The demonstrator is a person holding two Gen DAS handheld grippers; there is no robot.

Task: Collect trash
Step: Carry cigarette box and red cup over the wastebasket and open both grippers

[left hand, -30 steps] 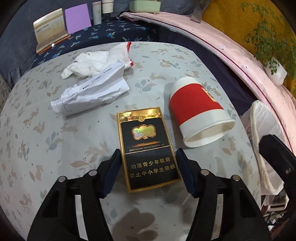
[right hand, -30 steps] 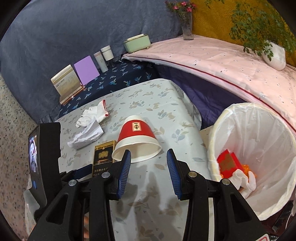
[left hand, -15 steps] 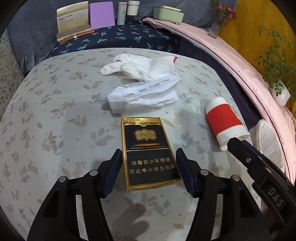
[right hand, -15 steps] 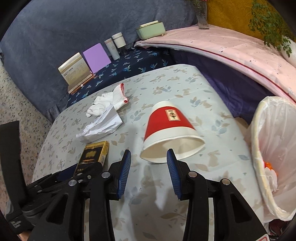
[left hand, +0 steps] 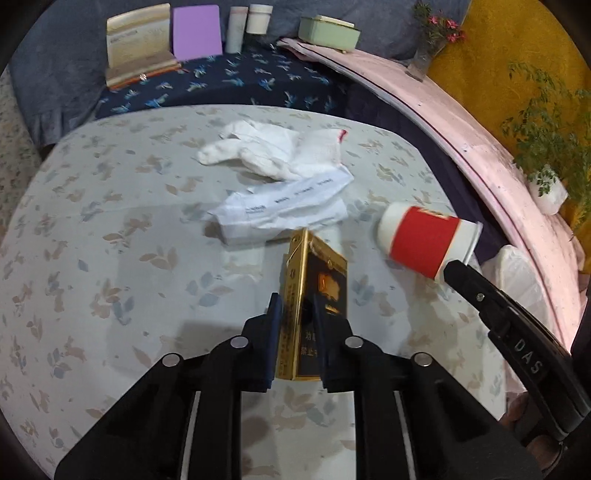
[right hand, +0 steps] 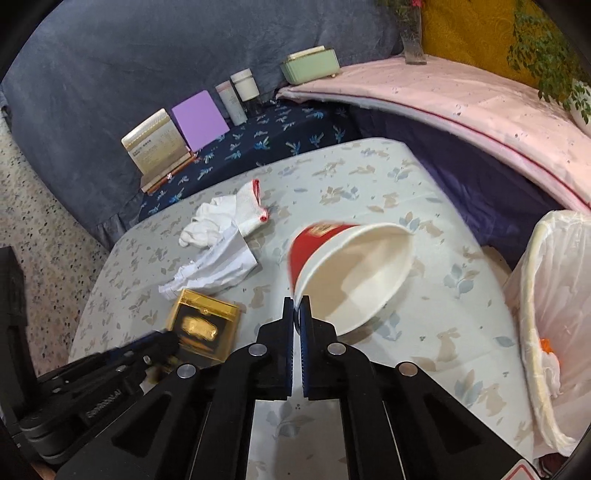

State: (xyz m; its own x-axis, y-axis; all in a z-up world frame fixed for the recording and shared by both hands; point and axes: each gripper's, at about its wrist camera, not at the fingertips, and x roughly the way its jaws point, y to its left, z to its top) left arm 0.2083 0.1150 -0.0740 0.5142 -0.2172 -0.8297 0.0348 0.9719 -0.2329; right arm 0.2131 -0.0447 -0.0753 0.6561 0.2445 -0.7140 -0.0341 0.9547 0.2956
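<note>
A black and gold cigarette pack [left hand: 327, 280] stands tipped up on its long edge on the floral tablecloth [left hand: 92, 221]. My left gripper [left hand: 297, 306] is closing, and its pads press the pack's two faces. A red and white paper cup [right hand: 354, 269] is tilted with its mouth toward the right wrist camera. My right gripper [right hand: 296, 306] is shut on the cup's rim. In the left wrist view the cup [left hand: 424, 240] lies to the right of the pack, with the right gripper [left hand: 458, 271] at its rim. The pack [right hand: 201, 325] shows left of the cup.
A crumpled white paper [left hand: 288, 210] and a white glove [left hand: 269, 151] lie behind the pack. A bin with a white liner [right hand: 546, 295] stands off the table's right edge. Booklets [left hand: 136, 48], a purple card, bottles and a green box [left hand: 328, 31] line the back ledge.
Both grippers closed: the left onto the cigarette pack, which tipped from flat onto its edge, the right onto the cup's rim. The cup's mouth lifted toward the right camera.
</note>
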